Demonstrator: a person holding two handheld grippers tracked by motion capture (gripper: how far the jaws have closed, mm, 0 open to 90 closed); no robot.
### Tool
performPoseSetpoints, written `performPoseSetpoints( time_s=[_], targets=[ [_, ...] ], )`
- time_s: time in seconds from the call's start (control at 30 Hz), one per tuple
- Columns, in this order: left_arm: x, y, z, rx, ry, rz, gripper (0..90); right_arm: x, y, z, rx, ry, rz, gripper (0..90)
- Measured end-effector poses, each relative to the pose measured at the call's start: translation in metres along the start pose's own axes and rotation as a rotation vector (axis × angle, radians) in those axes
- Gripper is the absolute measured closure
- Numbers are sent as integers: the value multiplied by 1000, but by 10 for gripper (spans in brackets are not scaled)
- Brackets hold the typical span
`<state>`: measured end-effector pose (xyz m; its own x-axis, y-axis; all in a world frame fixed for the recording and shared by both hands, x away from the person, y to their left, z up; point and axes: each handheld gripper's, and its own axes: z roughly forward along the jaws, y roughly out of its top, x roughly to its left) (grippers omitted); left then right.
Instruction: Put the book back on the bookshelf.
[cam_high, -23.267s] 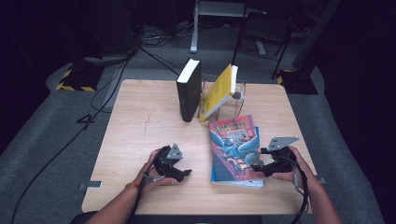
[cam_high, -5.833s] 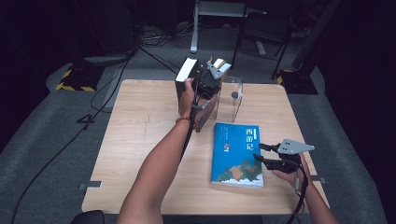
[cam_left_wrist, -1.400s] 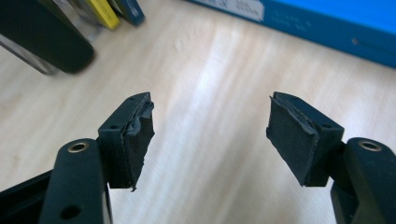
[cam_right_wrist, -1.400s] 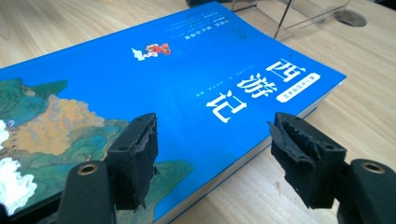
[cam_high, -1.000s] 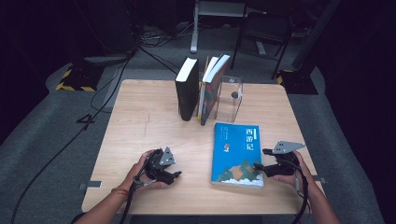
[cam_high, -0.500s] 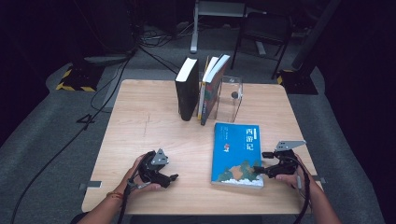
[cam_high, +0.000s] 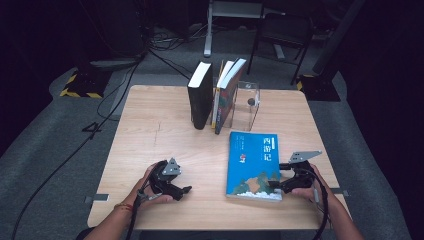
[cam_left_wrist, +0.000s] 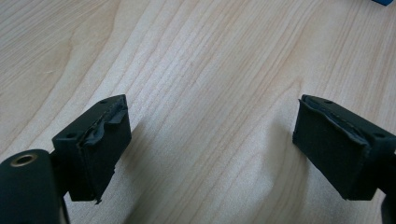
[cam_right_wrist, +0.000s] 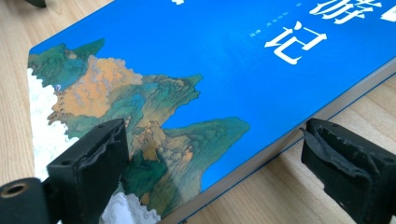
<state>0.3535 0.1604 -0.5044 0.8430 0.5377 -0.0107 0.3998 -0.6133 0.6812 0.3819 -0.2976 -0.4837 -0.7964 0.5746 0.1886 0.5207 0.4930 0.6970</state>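
While its jaws have just been opening, the right gripper (cam_high: 278, 184) straddles, unclenched, the near corner of the flat blue landscape-cover book (cam_high: 252, 163), and the left gripper (cam_high: 184, 190), likewise spread, holds nothing above the pale wooden table (cam_high: 160, 120).

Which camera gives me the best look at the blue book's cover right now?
The high view: it shows the whole blue book flat on the table. The right gripper view shows its lower cover up close; the left gripper view catches a blue corner.
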Motion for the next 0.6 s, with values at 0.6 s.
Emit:
performPoseSetpoints(
  time_s=[0.6],
  targets=[
    [-6, 8, 8, 0, -2, 2, 108, 16, 7, 6, 21, -32, 1, 67]
  ],
)
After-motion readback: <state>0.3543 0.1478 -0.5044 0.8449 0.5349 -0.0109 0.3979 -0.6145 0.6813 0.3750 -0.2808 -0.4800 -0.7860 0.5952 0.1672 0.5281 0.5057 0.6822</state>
